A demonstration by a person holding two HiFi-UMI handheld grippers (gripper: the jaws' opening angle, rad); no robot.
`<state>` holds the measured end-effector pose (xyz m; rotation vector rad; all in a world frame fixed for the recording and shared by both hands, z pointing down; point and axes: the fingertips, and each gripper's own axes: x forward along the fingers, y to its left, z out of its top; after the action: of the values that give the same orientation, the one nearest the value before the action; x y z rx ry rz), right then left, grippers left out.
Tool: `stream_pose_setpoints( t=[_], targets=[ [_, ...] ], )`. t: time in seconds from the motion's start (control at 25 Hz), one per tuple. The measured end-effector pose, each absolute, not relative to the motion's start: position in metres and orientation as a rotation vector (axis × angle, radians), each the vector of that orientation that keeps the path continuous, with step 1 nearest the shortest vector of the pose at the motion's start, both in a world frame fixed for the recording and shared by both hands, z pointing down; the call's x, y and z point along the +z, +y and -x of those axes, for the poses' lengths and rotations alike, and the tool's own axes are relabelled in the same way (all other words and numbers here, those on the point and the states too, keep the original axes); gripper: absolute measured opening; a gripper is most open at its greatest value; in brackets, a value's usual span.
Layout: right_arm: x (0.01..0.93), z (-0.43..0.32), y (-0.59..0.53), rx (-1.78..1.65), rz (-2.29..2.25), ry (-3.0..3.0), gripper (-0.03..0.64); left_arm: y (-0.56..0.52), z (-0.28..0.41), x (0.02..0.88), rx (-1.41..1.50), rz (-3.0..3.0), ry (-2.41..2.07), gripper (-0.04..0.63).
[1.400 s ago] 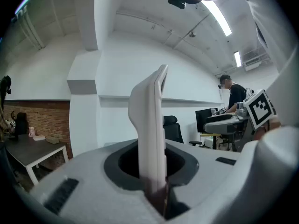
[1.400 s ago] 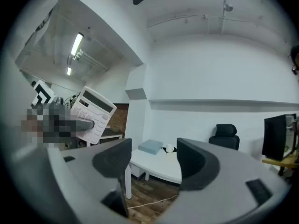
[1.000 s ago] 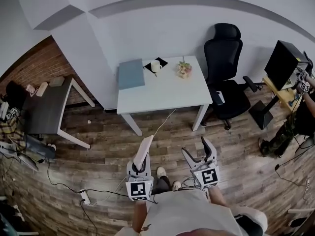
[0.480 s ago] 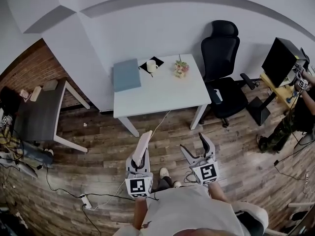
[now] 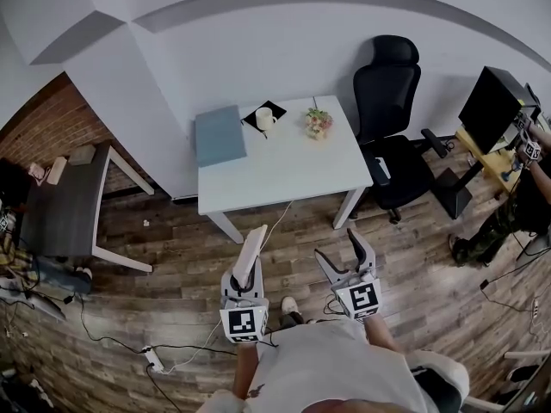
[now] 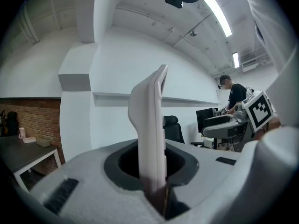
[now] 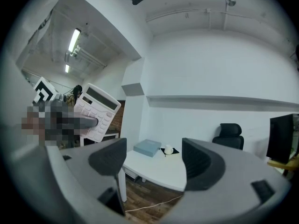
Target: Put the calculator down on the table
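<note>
Compared with a second ago, the white surface (image 5: pixel 284 166) is seen larger and nearer in the head view, and the strip of wooden floor (image 5: pixel 172 256) between its near edge and the two grippers has narrowed. The grip and the spacing of the grippers are unchanged.

The calculator (image 6: pixel 150 125) is clamped between the jaws of the left gripper (image 5: pixel 244 284). It is held on edge, its far end projecting past the jaws toward the near edge of the surface, which it has not reached. In the right gripper view its keys and display (image 7: pixel 96 111) are seen facing right.

The jaws of the right gripper (image 5: pixel 341 249) are held apart, with nothing between them. Both grippers are held out level in front of the person's torso, side by side but apart, above the floor and pointed at the surface.

Along the far edge of the surface, a blue-grey folder (image 5: pixel 219 134) lies at the left corner, a mug (image 5: pixel 263 118) stands beside it, and a small bunch of flowers (image 5: pixel 318 123) is set toward the right corner.
</note>
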<state>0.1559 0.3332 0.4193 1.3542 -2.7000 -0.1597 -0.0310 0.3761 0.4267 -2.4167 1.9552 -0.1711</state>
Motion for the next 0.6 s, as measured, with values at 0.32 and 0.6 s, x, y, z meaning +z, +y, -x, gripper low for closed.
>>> stream_pose_setpoints(
  t=[0.32, 0.6],
  targets=[
    [0.419, -0.131, 0.312, -0.120, -1.375, -2.678, 0.356, 0.350, 0.052, 0.430, -0.166, 2.447, 1.926, 0.067],
    [0.420, -0.117, 0.298, -0.147, -1.407, -2.654, 0.356, 0.332, 0.068, 0.433, -0.158, 2.472, 1.894, 0.067]
  ],
)
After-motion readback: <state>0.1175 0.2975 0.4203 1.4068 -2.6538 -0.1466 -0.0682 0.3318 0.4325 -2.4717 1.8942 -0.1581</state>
